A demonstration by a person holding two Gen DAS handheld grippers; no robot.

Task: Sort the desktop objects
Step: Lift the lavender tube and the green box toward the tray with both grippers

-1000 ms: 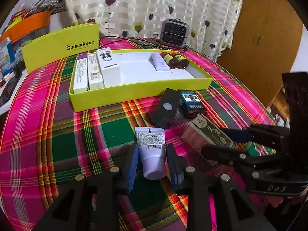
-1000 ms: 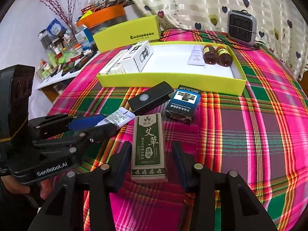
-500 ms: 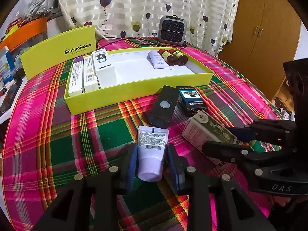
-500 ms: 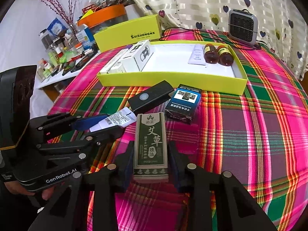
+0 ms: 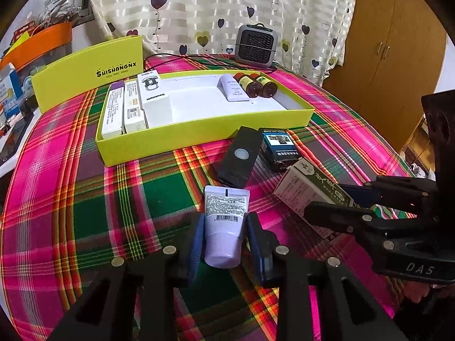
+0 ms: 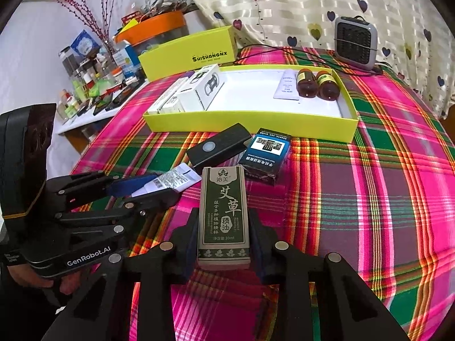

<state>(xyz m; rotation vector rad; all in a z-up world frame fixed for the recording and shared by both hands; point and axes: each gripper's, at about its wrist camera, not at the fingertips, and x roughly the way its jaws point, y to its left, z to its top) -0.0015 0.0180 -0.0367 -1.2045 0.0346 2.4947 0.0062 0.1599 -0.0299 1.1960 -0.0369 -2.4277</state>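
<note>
My left gripper is shut on a lavender tube and holds it above the plaid tablecloth. My right gripper is shut on a green essential-oil box, also lifted; it shows in the left wrist view. A black flat device and a dark blue box lie in front of the yellow tray. The tray holds white boxes at its left, and a white tube and two brown bottles at its right.
The yellow lid stands upright behind the tray. A small grey heater with a cable sits at the table's back. A cluttered shelf is off the table's left edge. A wooden wardrobe is on the right.
Both grippers have closed, the left on the tube, the right on the green box. Both have lifted their objects a little off the cloth.
</note>
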